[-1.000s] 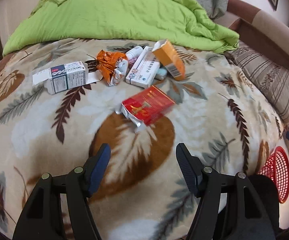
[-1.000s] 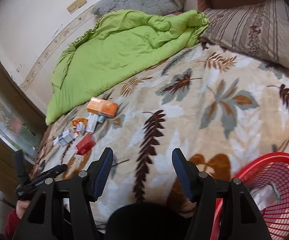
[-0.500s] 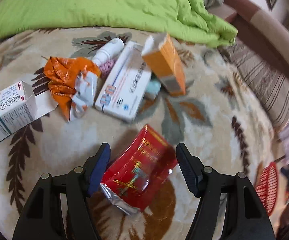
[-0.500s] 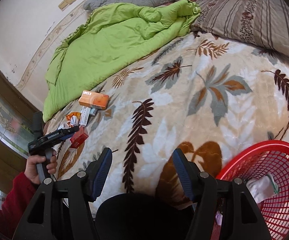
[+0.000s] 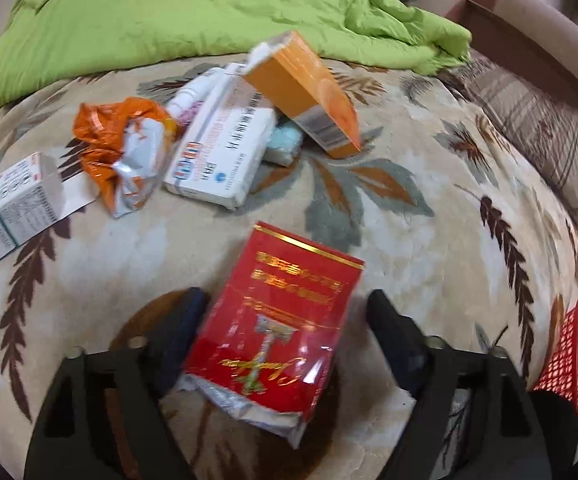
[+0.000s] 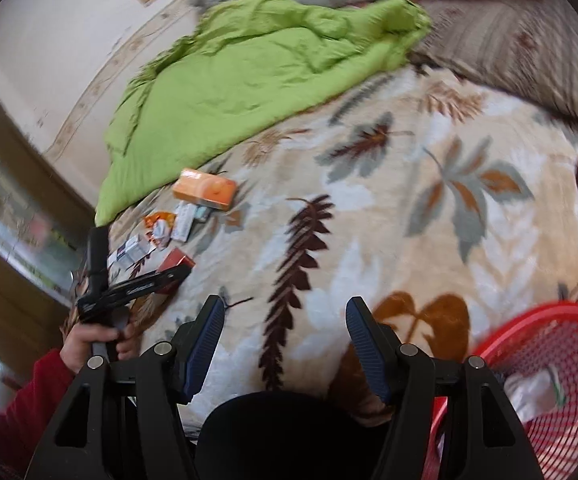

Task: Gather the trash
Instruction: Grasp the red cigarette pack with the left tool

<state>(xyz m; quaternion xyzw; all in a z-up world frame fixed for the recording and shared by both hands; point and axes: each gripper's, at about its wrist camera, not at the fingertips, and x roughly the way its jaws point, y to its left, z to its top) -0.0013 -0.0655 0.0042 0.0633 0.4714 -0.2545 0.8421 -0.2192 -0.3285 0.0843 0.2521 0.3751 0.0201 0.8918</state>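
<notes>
Two open grippers, left gripper [image 5: 285,312] straddling red packet [image 5: 277,328]

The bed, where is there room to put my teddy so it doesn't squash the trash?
Free: the big leafy blanket stretch between the orange box, the striped pillow and the red basket. Also the patch between the red packet and the white box. Crowded: the pile by the green quilt, around the orange wrapper.
</notes>
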